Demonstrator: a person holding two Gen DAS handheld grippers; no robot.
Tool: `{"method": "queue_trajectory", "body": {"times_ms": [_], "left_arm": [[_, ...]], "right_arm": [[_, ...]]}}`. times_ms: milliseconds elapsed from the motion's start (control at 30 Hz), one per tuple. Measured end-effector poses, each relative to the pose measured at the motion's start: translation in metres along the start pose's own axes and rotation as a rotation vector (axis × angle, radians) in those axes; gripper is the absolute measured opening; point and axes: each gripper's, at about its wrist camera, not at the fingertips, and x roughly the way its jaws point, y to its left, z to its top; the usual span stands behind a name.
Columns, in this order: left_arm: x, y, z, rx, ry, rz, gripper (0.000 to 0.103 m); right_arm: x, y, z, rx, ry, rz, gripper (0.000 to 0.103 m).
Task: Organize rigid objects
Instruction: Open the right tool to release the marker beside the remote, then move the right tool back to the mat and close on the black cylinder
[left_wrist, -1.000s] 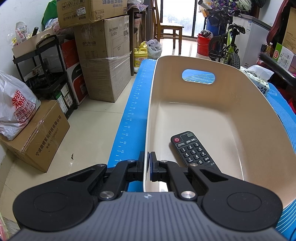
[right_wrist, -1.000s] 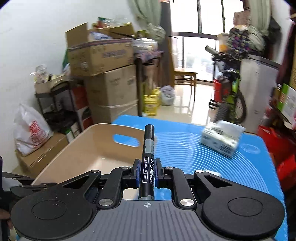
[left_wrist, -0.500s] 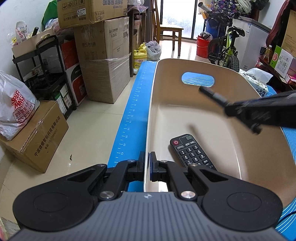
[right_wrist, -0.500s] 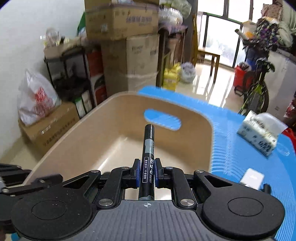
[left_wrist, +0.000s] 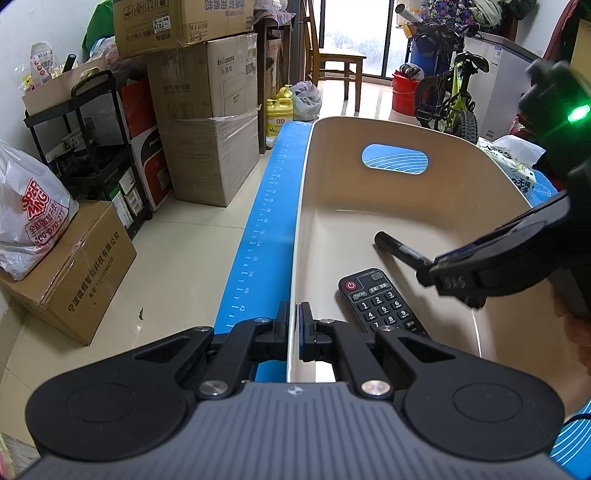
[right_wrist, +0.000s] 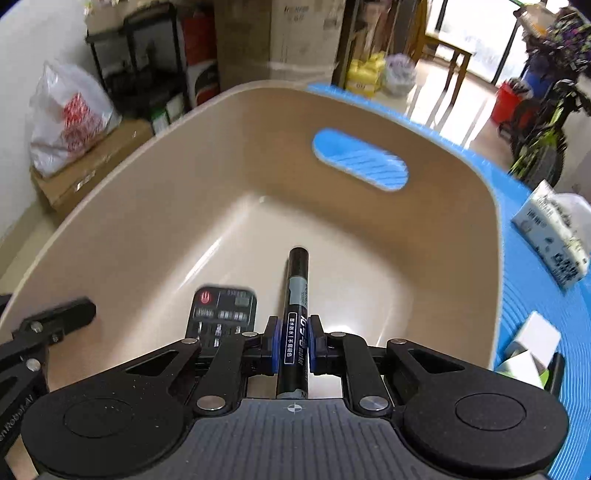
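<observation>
The right gripper (right_wrist: 293, 341) has its pads clamped on a black marker (right_wrist: 295, 306), held low inside the beige tub (left_wrist: 461, 221) beside the remote (left_wrist: 380, 302). The left gripper (left_wrist: 293, 330) pinches the tub's rim. Next, probably: lower the marker and let go.

Bright daylight enters from the balcony door (left_wrist: 354, 37) at twelve o'clock, glare whitening the floor (right_wrist: 436, 96); fisheye edges bend, right-wrist view motion-blurred.
</observation>
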Motion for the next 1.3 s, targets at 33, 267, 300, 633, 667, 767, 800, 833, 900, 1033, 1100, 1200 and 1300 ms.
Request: {"method": "queue_trajectory", "body": {"times_ms": [33,267,300,633,667,767,800,833,900,1033,1100,1200,1300], "left_arm": [[0.000,-0.001,0.000,0.001,0.000,0.001,0.005],[0.001,-0.002,0.000,0.008,0.006,-0.005,0.003],[0.001,-0.003,0.000,0.008,0.006,-0.005,0.003],[0.004,-0.003,0.000,0.007,0.017,0.009,0.003],[0.005,-0.003,0.000,0.005,0.020,0.010,0.003],[0.004,-0.003,0.000,0.003,0.020,0.008,0.003],[0.004,-0.003,0.000,0.003,0.020,0.007,0.003],[0.004,-0.003,0.000,0.002,0.020,0.007,0.003],[0.005,-0.002,0.000,0.001,0.021,0.006,0.003],[0.005,-0.001,0.001,0.001,0.021,0.005,0.003],[0.005,-0.001,0.001,0.000,0.022,0.005,0.003],[0.005,-0.001,0.001,0.001,0.022,0.005,0.003],[0.005,-0.001,0.001,0.000,0.022,0.005,0.003]], "right_arm": [[0.002,0.000,-0.001,-0.009,0.015,-0.001,0.023],[0.016,0.008,-0.002,-0.053,0.111,-0.015,0.023],[0.017,0.009,-0.003,-0.054,0.122,-0.019,0.023],[0.003,0.001,-0.007,0.005,0.058,-0.002,0.060],[0.000,-0.002,-0.005,0.011,0.043,0.002,0.063],[-0.013,-0.008,-0.009,0.030,0.001,0.007,0.064],[-0.018,-0.010,-0.009,0.037,-0.014,0.015,0.064],[-0.024,-0.013,-0.010,0.047,-0.032,0.027,0.064],[-0.040,-0.019,-0.012,0.064,-0.074,0.037,0.066],[-0.075,-0.030,-0.018,0.073,-0.192,0.012,0.072],[-0.093,-0.041,-0.023,0.092,-0.248,0.011,0.074],[-0.115,-0.065,-0.038,0.145,-0.327,-0.010,0.081],[-0.126,-0.087,-0.052,0.169,-0.357,-0.062,0.081]]}}
